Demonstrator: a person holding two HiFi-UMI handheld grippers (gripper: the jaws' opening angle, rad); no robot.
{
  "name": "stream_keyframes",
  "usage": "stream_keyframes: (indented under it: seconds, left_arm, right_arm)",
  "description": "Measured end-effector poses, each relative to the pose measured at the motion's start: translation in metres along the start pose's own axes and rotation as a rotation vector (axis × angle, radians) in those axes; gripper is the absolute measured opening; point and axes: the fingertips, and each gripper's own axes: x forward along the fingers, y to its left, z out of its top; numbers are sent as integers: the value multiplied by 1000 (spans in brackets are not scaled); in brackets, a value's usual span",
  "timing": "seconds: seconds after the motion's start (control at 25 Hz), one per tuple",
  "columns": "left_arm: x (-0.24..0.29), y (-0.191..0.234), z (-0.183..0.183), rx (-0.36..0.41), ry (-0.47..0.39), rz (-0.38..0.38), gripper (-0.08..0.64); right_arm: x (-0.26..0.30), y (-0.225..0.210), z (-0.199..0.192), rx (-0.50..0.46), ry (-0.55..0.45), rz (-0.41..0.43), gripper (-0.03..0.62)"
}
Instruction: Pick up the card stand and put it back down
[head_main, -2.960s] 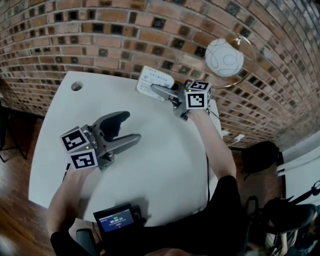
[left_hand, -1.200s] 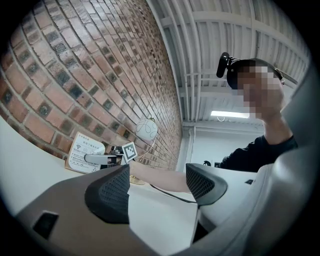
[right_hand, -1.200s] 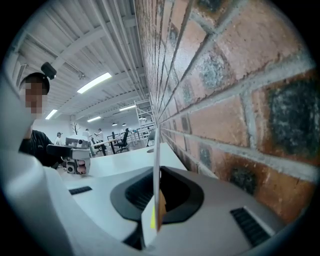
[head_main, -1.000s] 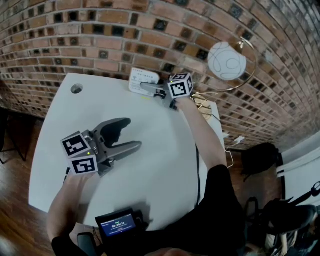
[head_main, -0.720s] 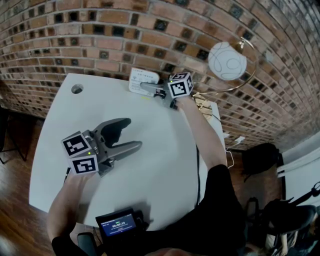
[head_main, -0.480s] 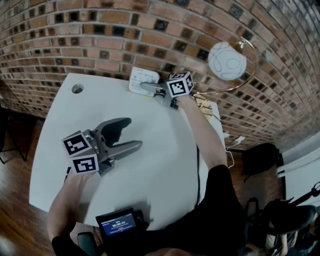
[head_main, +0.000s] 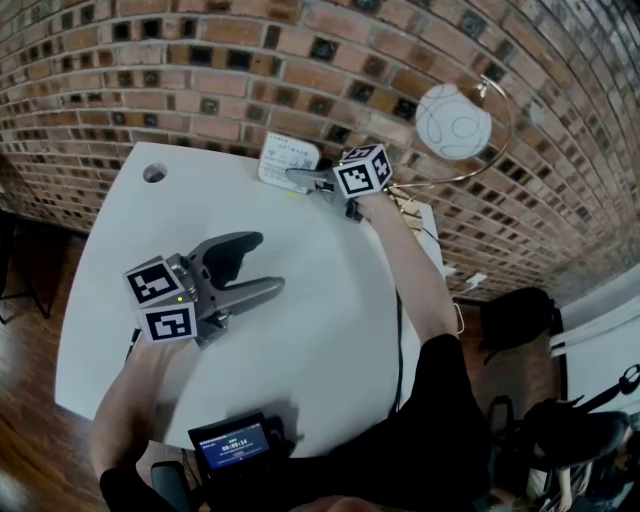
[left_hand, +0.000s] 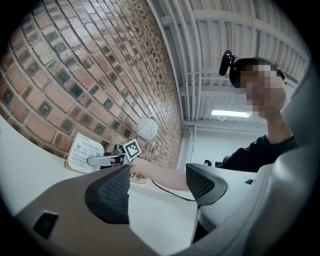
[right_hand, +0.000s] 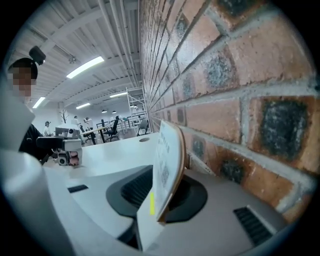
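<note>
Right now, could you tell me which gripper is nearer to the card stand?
Right. The right gripper has its open jaws on either side of the card stand at the brick wall. The left gripper hovers over the white table, well away from it.

Card stand (head_main: 288, 162) print (tiny) illegible

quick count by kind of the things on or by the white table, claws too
card stand: 1
claws, left claw and right claw: 2
globe lamp: 1
screen device: 1
total: 5
</note>
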Motion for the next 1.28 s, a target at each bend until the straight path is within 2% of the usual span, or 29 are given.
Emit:
stream_keyframes:
  seconds: [0.2,0.44,0.64,1.28]
  left_arm:
    - [0,-1,0,3,-1,2,351]
    - [0,-1,2,4,-4,2,351]
    - [0,-2,1,8,0,-2,351]
    - [-2,0,1,-1,-7,5,351]
  right_arm:
    - [-5,-9,-3,15,17,-47,101]
    - [-12,-11,-13,50,41,-52,101]
    - [-19,-20,-25,65,70,-89,101]
    - [-25,-18,-24,95,60,-124,101]
